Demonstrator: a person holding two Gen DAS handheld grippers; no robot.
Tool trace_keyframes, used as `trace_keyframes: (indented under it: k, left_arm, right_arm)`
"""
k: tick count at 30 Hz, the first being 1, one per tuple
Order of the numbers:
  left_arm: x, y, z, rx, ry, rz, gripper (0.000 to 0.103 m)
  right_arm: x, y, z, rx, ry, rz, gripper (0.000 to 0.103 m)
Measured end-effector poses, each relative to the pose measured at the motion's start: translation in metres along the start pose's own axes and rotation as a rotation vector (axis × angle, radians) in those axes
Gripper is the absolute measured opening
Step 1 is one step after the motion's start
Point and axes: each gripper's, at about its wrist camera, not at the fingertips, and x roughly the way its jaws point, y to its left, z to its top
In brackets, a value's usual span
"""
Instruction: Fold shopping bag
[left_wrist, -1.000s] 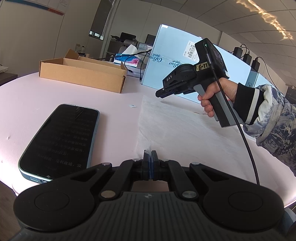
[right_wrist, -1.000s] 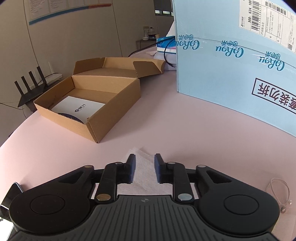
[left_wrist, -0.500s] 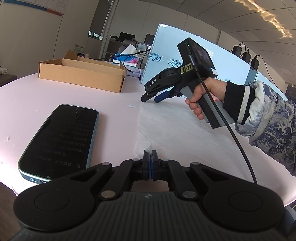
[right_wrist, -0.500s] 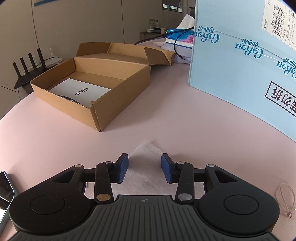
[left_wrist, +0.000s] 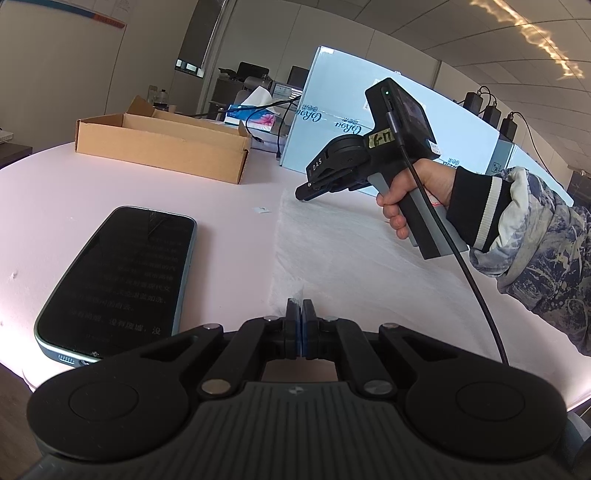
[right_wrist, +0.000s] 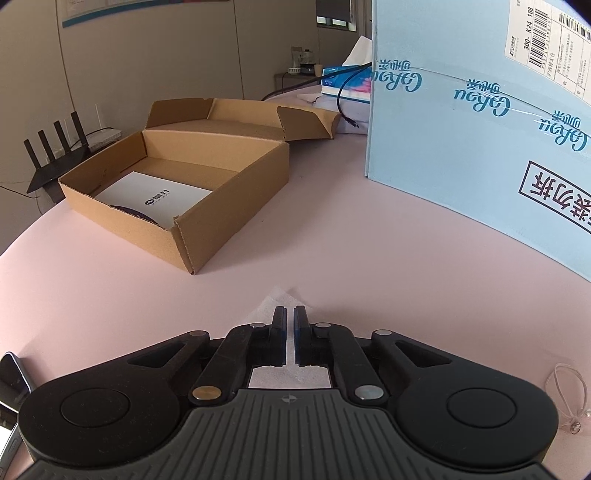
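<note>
Pink tabletop (left_wrist: 110, 192): white shopping bag (left_wrist: 351, 258) spread flat, phone (left_wrist: 114, 280) and open cardboard box (left_wrist: 162, 147) beside it. We hold opposite corners, we judge, to lift one side over for the fold. Left gripper (left_wrist: 299, 314): jaws closed on the near corner. Right gripper (right_wrist: 290, 321): jaws have just been closing, narrow slit left, far corner between them; pinch unconfirmed.
</note>
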Motion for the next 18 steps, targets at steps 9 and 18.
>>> trace_keyframes:
  k: [9, 18]
  left_arm:
    - [0.002, -0.002, -0.002, 0.003, 0.004, -0.003, 0.001]
    - [0.000, -0.005, -0.002, 0.005, 0.004, -0.002, 0.001]
  right_arm:
    - [-0.013, 0.009, -0.008, 0.071, 0.037, 0.176, 0.004]
    - [0.003, 0.005, -0.005, 0.077, 0.058, 0.127, 0.004]
